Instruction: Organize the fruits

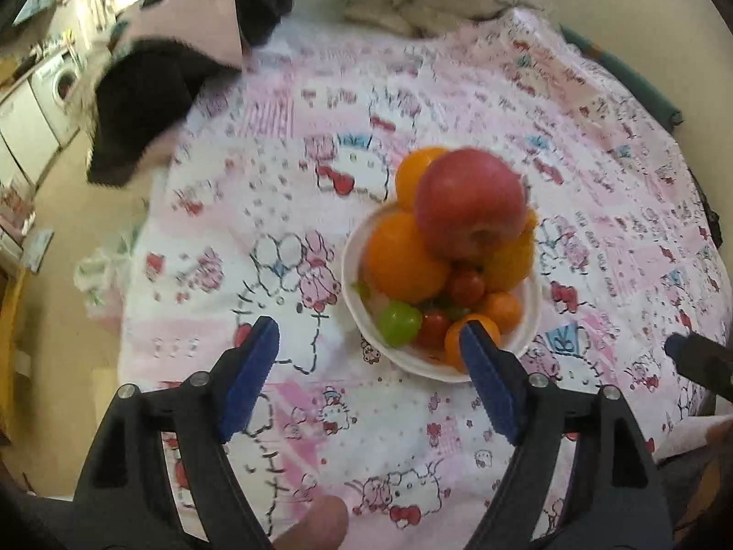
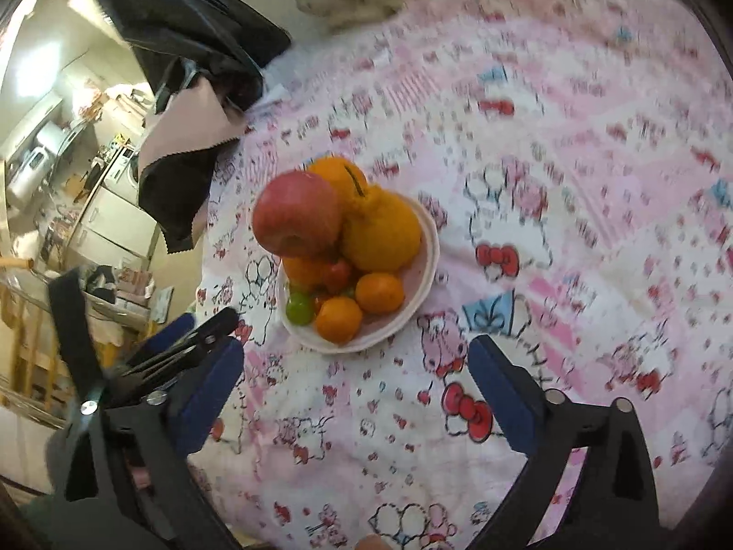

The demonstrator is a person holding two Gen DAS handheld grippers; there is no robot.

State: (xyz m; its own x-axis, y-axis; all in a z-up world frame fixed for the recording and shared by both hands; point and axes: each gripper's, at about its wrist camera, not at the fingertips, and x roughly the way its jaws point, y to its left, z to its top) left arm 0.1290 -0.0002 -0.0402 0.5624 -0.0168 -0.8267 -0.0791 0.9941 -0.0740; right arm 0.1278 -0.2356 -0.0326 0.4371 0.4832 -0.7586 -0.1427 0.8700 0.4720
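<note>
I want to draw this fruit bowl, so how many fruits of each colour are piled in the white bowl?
Big red apple: 1
Round orange citrus fruits: 5
Small red tomatoes: 2
Small round green fruit: 1 seen clearly; more may hide underneath
Total: 9 showing in the round white bowl

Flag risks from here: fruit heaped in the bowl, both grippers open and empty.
1. The red apple sits on top of the oranges, above the bowl rim; a nudge could roll it onto the tablecloth.
2. Small tomatoes and the green fruit lie under the pile; reaching them may topple it.
</note>
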